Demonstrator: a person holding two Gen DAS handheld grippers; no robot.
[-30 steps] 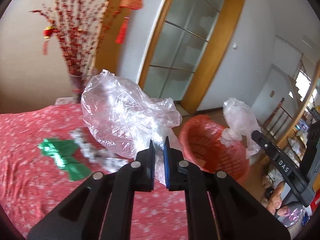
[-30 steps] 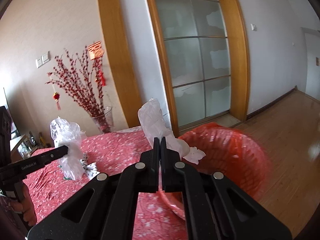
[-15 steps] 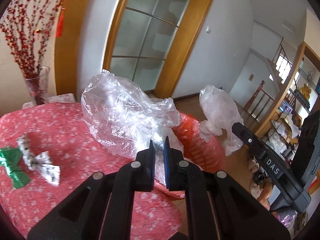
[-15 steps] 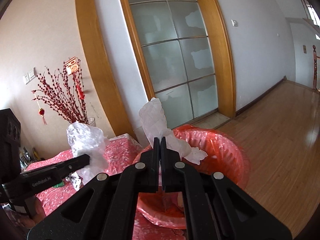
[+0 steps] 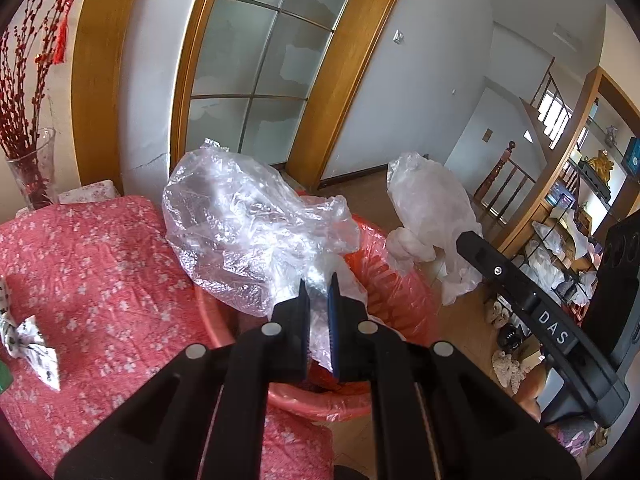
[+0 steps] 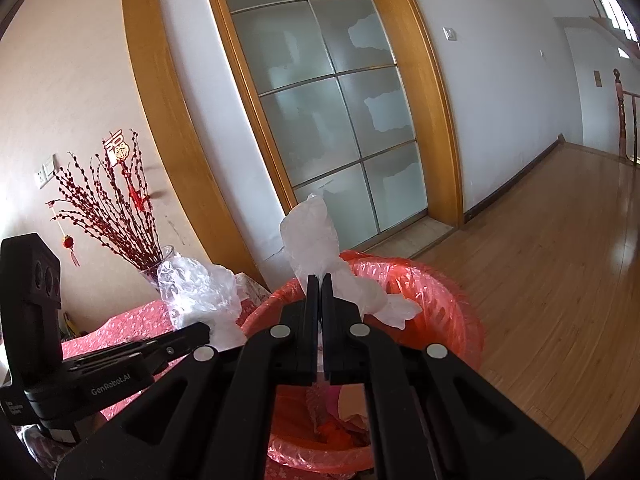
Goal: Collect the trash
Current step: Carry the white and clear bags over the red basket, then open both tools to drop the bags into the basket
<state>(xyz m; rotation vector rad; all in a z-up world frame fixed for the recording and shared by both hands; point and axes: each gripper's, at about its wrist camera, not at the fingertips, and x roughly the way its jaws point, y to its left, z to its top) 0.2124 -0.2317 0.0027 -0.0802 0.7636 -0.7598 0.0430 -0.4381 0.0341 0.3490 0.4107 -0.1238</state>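
The left tool (image 5: 318,286) is clenched on a crumpled clear plastic bag (image 5: 244,228) that balloons toward 11 o'clock from its tips, while the red-lined waste basket (image 5: 404,292) sits directly beneath and beyond. The right tool (image 6: 319,280) is clamped on a whitish plastic wad (image 6: 316,240) standing at 12 o'clock, over the basket's mouth. Either needs only to let go, the right looking better centred; readable writing: "DAS" and "GenRobot.AI".

Home: frosted sliding door (image 6: 336,120), wood floor (image 6: 560,280), stair railing (image 5: 508,184).
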